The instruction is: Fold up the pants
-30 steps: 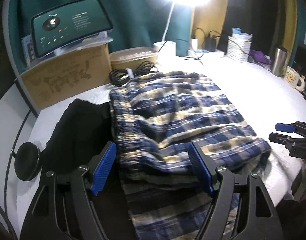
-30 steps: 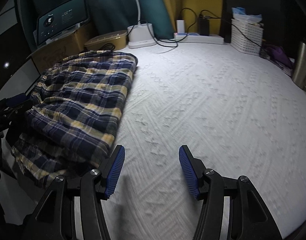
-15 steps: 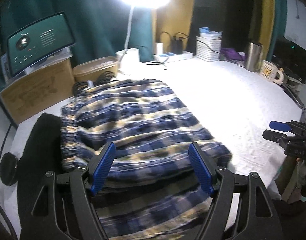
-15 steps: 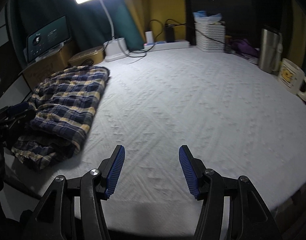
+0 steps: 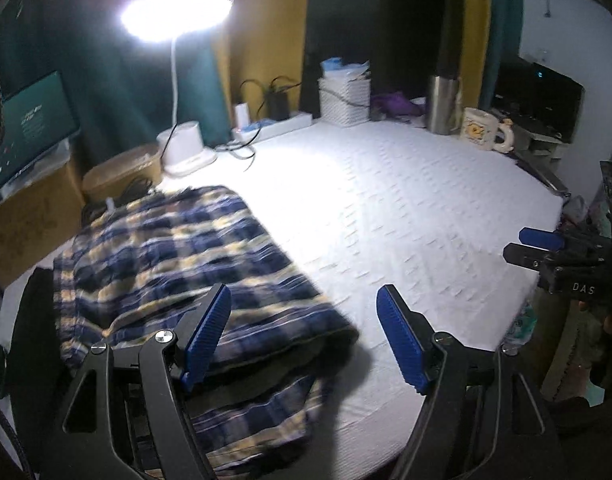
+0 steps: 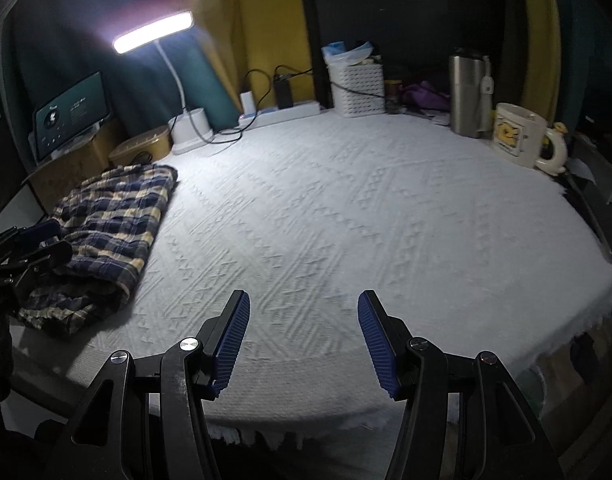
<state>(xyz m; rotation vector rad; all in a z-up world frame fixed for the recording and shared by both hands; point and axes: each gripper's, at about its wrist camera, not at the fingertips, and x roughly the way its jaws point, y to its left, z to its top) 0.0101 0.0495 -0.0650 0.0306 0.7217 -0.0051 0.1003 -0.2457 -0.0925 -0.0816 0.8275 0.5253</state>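
1. Blue-and-cream plaid cotton, the pants [image 5: 173, 264] lie folded in a thick bundle at the left end of the table [image 5: 406, 208], on its white textured cover, with one layer trailing off the near edge.
2. The fold looks nearly complete; the step in hand appears to be tidying that loose lower layer or leaving the bundle be.
3. The left gripper [image 5: 303, 338] hovers above the bundle's near right corner, jaws wide and holding nothing; to finish well, it should nip the hanging edge low and lay it flat under the top fold.
4. The right gripper [image 6: 303, 342] hangs over bare cover, well apart from the pants, jaws moderately open and empty.
5. A black cloth [image 5: 33, 320] just beside the bundle should not be snagged; lamp [image 6: 187, 124] and mug [image 6: 520, 136] stand far off.
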